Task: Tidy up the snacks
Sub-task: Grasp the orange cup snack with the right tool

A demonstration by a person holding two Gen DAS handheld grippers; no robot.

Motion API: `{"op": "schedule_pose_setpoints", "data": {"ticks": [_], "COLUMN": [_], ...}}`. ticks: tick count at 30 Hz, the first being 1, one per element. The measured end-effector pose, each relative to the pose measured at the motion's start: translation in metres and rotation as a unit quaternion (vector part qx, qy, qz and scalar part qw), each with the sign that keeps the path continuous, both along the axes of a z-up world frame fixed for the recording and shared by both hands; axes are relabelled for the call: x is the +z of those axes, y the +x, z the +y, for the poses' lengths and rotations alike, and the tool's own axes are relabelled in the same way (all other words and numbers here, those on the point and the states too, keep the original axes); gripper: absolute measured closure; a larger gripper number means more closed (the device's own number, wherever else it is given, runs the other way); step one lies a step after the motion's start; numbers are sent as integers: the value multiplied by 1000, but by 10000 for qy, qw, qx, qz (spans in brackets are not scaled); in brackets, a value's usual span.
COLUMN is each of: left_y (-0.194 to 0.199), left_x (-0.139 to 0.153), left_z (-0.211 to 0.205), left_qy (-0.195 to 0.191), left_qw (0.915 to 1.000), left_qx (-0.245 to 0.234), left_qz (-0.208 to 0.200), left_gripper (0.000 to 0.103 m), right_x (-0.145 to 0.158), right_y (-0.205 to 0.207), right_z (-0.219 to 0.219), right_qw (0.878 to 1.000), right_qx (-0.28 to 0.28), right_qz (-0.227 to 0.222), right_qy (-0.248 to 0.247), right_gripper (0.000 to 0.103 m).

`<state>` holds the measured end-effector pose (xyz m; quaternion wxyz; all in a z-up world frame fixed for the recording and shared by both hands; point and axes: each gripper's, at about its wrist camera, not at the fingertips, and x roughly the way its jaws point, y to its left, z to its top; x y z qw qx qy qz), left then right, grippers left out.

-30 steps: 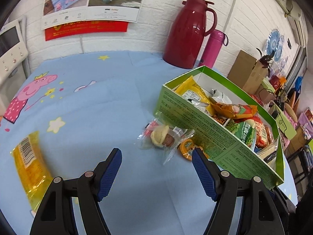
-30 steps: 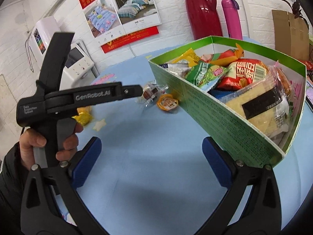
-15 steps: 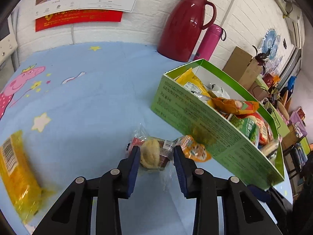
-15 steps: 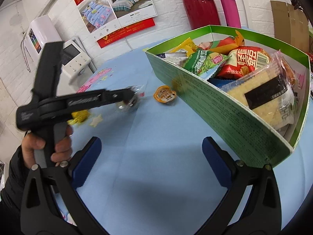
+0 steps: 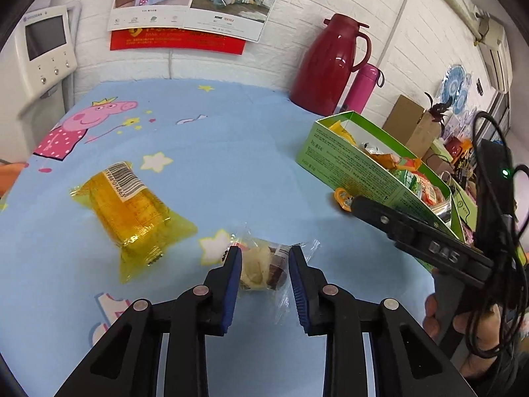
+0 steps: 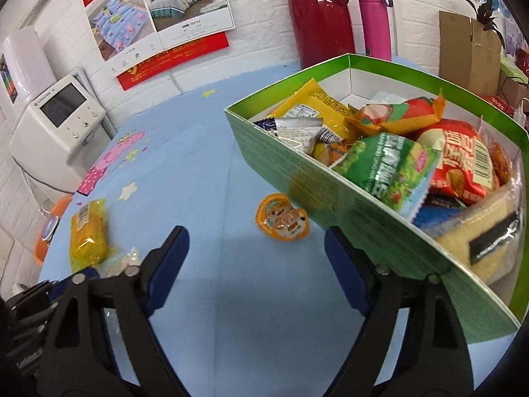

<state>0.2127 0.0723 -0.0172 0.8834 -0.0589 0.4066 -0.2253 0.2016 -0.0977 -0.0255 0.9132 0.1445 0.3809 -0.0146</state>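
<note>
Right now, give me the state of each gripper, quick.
Left gripper: shut on the clear-wrapped snack.
Right gripper: open, holding nothing, facing the orange jelly cup beside the green box.

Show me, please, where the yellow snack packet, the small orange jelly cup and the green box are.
yellow snack packet (image 5: 127, 206), left wrist view, middle of wrapper.
orange jelly cup (image 6: 282, 217), right wrist view, lid.
green box (image 6: 334, 200), right wrist view, near wall.

White brick wall (image 5: 413, 33); bedding posters (image 5: 198, 0); blue cartoon tablecloth (image 5: 215, 139); white appliance (image 6: 56, 125).
</note>
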Motion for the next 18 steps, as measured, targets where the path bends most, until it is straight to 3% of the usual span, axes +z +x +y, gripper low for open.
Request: {"op": "schedule_pose_setpoints", "data": {"ticks": [3, 4, 5, 7, 10, 12, 14, 18], "left_y": [0, 0, 1, 1, 1, 0, -3, -7], "left_x": [0, -1, -2, -1, 0, 0, -1, -3], "left_z": [3, 3, 3, 5, 8, 7, 3, -7], "left_qy": [-97, -108, -104, -110, -230, -249, -110, 77], "left_qw": [9999, 9999, 9999, 9999, 9996, 9995, 9999, 9999], "left_qx": [-20, -23, -20, -24, -56, -61, 30, -81], "left_qz": [61, 91, 96, 114, 183, 186, 35, -128], "left_gripper": [74, 74, 74, 74, 73, 62, 35, 33], "right_x": [-18, -15, -13, -6, 10, 13, 11, 0], "right_y": [20, 20, 19, 10, -3, -2, 5, 22], "right_z": [2, 4, 6, 6, 7, 9, 13, 27], "right_qw": [9993, 9995, 9990, 9956, 9975, 9964, 9952, 9901], "right_qx": [-27, 25, 337, 814, 659, 696, 703, 912], "right_qz": [354, 282, 285, 188, -72, -72, -9, 121], "right_qy": [-102, -165, 56, 434, -241, -486, -682, -1056], "right_gripper": [38, 40, 47, 50, 50, 49, 48, 43]}}
